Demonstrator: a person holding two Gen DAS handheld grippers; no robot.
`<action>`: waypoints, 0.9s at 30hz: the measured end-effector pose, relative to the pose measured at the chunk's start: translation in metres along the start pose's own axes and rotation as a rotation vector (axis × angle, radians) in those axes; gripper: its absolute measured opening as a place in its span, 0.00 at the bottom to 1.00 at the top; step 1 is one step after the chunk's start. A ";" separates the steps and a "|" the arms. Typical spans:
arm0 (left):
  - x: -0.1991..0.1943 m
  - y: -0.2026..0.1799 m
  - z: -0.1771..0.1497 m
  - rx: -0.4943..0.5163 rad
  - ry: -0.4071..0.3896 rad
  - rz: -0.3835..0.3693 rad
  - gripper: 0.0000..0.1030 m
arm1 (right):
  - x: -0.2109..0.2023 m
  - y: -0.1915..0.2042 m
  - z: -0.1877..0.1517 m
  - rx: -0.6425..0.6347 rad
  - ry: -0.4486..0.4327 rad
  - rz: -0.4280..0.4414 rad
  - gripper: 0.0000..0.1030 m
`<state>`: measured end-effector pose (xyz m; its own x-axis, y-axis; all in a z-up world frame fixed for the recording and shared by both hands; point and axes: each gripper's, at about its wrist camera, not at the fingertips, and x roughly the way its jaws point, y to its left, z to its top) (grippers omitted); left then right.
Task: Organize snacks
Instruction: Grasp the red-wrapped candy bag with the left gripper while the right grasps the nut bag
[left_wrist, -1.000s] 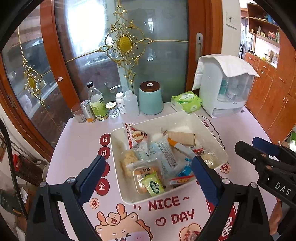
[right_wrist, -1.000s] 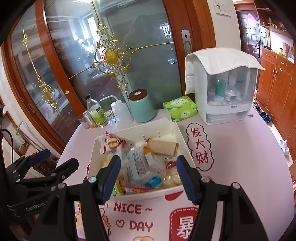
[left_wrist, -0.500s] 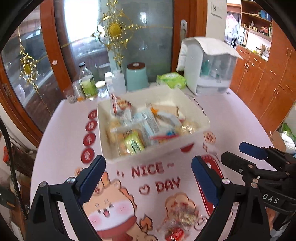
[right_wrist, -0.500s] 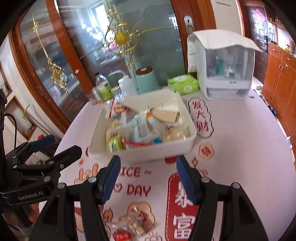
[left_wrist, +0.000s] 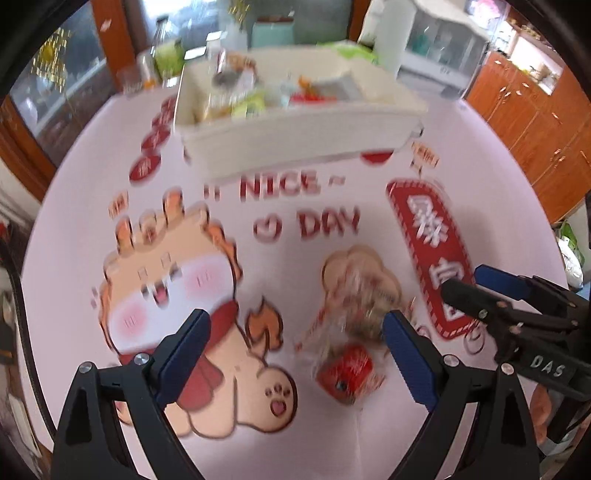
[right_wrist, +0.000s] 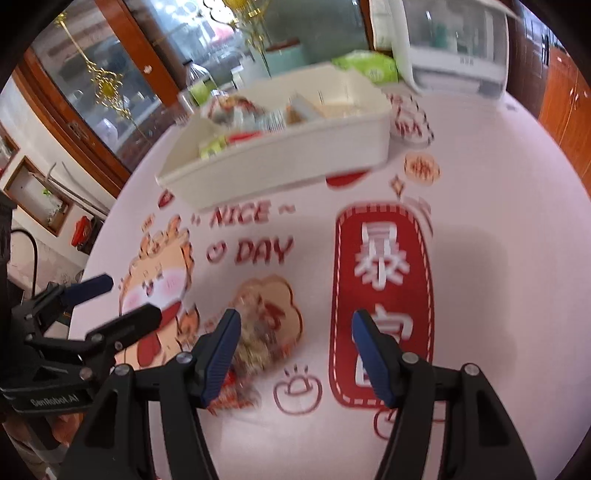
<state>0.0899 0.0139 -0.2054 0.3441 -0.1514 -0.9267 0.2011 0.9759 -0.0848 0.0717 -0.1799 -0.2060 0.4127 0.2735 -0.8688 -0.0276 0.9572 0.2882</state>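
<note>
Round pink printed table (left_wrist: 461, 140); white snack bin (left_wrist: 295, 136), loose clear snack packet (left_wrist: 351, 332), bottles behind

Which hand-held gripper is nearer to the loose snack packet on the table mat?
Left, though only slightly. The snack packet lies between the left hand-held gripper fingers, near the right one. The right hand-held gripper has it beside its left finger.

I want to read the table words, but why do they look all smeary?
Left wrist view: the red letters on the pink tablecloth, the white plastic snack tray and the clear snack packet with a red end are streaked by motion blur; the black gripper fingers stay sharp. Right wrist view: same smear, bent edges, a soft shadow at right.
</note>
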 end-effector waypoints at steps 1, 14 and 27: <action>0.008 0.000 -0.006 -0.016 0.022 -0.006 0.91 | 0.004 -0.001 -0.004 0.008 0.011 0.001 0.62; 0.056 -0.008 -0.041 -0.080 0.163 -0.076 0.91 | 0.027 -0.012 -0.026 0.062 0.079 0.005 0.62; 0.046 0.015 -0.041 -0.107 0.115 -0.154 0.54 | 0.053 0.024 -0.023 -0.051 0.148 0.053 0.62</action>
<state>0.0717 0.0279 -0.2646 0.2084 -0.2865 -0.9351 0.1425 0.9548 -0.2608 0.0720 -0.1398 -0.2546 0.2712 0.3308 -0.9039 -0.0931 0.9437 0.3175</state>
